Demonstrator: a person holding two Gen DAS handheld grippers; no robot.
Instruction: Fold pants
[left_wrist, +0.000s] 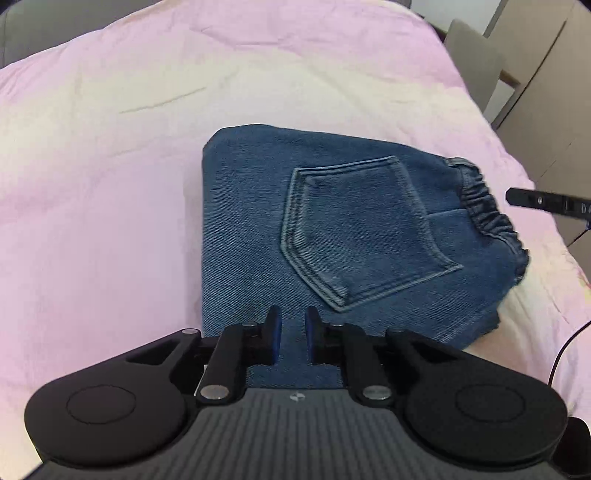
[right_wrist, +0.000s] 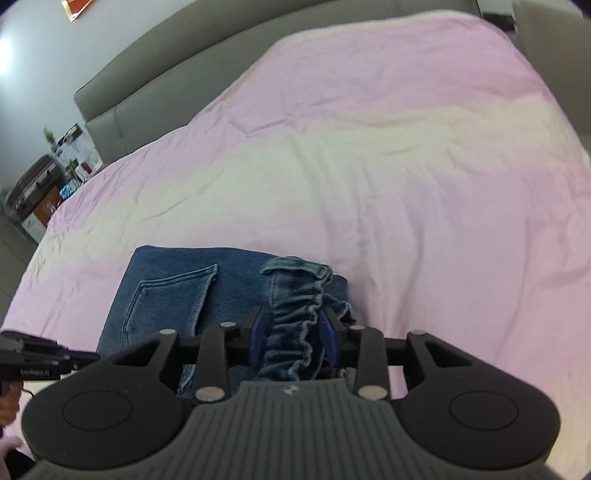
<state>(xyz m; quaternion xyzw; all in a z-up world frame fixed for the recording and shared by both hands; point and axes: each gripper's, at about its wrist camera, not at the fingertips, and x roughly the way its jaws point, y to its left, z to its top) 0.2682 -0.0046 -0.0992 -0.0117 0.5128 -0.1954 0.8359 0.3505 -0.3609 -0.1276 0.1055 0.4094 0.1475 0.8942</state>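
Blue denim pants (left_wrist: 332, 236) lie folded into a compact rectangle on the pink bedspread (left_wrist: 110, 184), back pocket (left_wrist: 354, 236) up, elastic waistband (left_wrist: 484, 206) at the right. My left gripper (left_wrist: 293, 338) hovers over the near edge of the pants, jaws slightly apart with nothing between them. My right gripper (right_wrist: 293, 338) straddles the ruffled waistband (right_wrist: 295, 317), which lies between its open blue pads (right_wrist: 258, 332). The folded pants (right_wrist: 166, 295) extend to its left. The right gripper's tip shows in the left wrist view (left_wrist: 535, 201).
The bedspread (right_wrist: 369, 166) covers a wide bed with a grey headboard (right_wrist: 155, 74). A cluttered bedside stand (right_wrist: 48, 184) is at far left. Beige furniture (left_wrist: 546, 92) stands beyond the bed's right edge. A black cable (left_wrist: 565, 350) trails at right.
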